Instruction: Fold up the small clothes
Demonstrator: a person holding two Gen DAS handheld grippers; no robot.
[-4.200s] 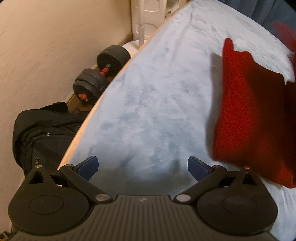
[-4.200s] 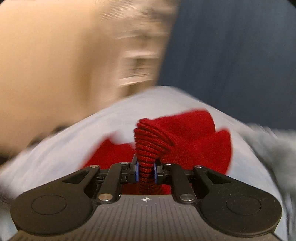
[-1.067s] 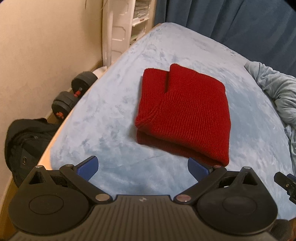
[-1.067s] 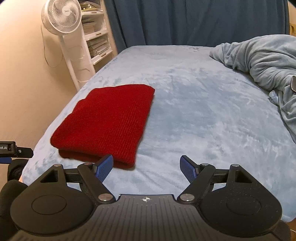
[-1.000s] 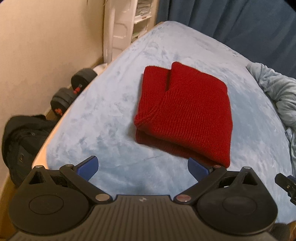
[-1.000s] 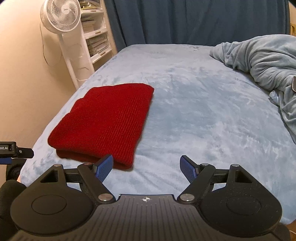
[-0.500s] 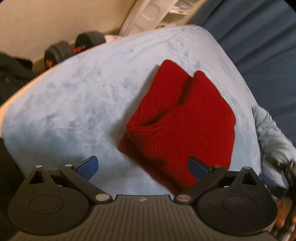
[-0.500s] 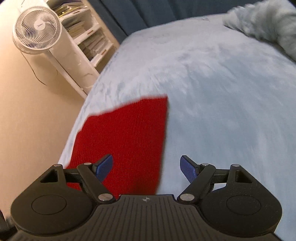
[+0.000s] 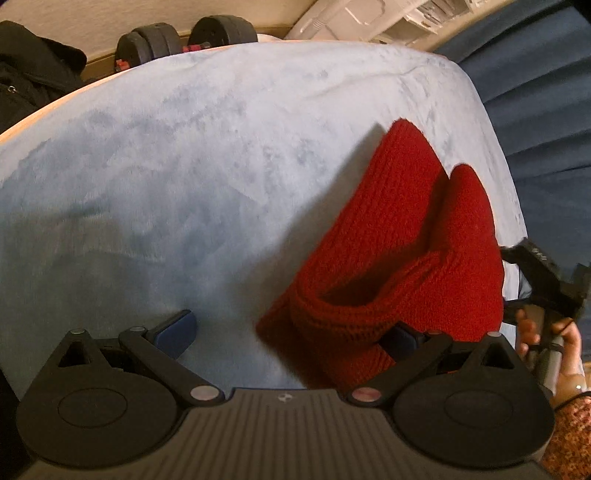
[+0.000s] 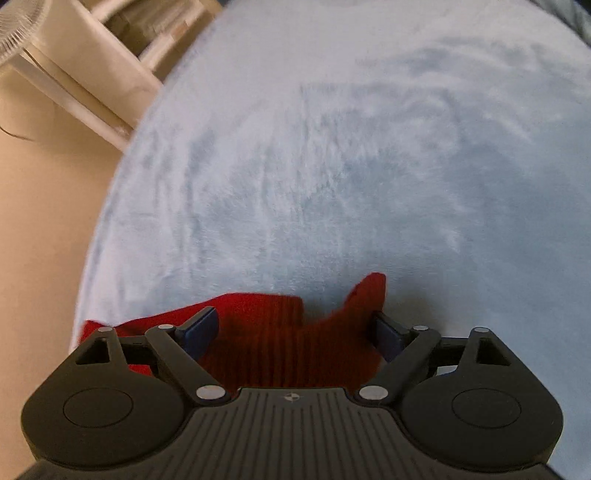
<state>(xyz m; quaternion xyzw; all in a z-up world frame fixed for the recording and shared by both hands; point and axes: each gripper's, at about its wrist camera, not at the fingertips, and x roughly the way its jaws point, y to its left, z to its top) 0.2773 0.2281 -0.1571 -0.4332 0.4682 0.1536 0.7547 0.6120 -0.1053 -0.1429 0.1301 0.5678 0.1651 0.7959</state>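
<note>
Both wrist views steeply down, close, sharing red knit [image 9: 399, 266]

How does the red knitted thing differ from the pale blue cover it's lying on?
The red knit garment is small, folded into thick layers with an open pocket at one edge; the pale blue bed cover is broad and spread flat. The garment has ribbed, coarse stitches; the cover looks plush and mottled. Both are soft fabric.

This is a bedroom in a home, because there is a big bed with a soft light blue blanket [image 9: 207, 155], dark blue curtains [image 9: 535, 92], a white fan [image 10: 14, 33], white shelves [image 10: 122, 55], and dumbbells [image 9: 184, 40] on the floor.
</note>
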